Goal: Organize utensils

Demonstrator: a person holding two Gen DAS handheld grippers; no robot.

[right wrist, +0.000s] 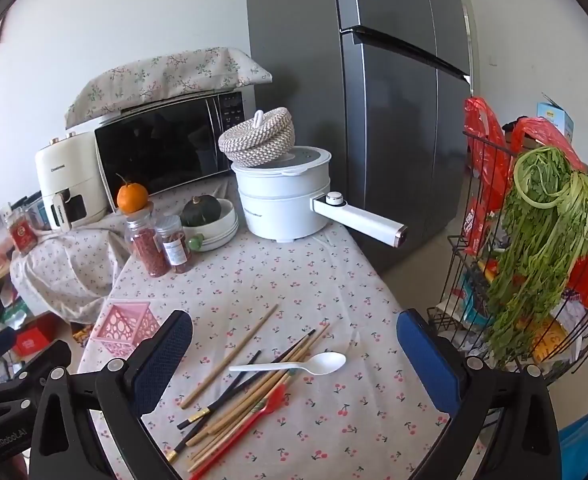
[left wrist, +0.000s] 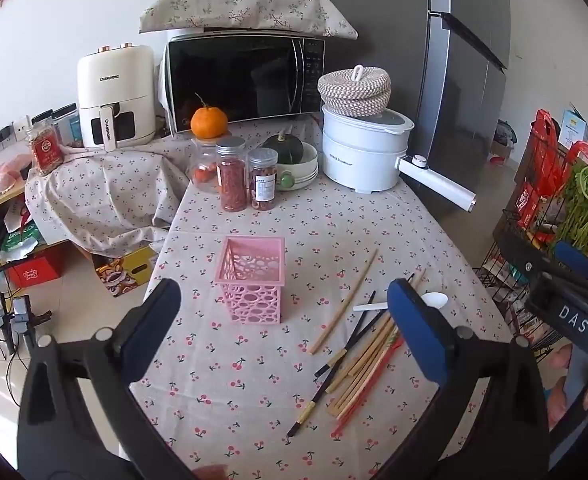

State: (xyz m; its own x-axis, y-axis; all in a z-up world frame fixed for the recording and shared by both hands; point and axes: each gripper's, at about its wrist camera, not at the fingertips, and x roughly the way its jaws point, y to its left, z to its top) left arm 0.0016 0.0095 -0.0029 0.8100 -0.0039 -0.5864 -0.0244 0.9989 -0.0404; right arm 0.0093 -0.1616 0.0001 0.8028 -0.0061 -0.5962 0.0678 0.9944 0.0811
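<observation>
I have both the left gripper (left wrist: 284,312) and right gripper (right wrist: 294,350) fully open and empty; the utensil pile (right wrist: 254,388) lies on the tablecloth (right wrist: 333,280) under my right one, long axes diagonal; the pink holder (left wrist: 252,280) sits left.

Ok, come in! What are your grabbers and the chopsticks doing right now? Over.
Left gripper open, empty. Right gripper open, empty. Chopsticks and white spoon loose on tablecloth; pink holder empty. Nothing in the way.
</observation>
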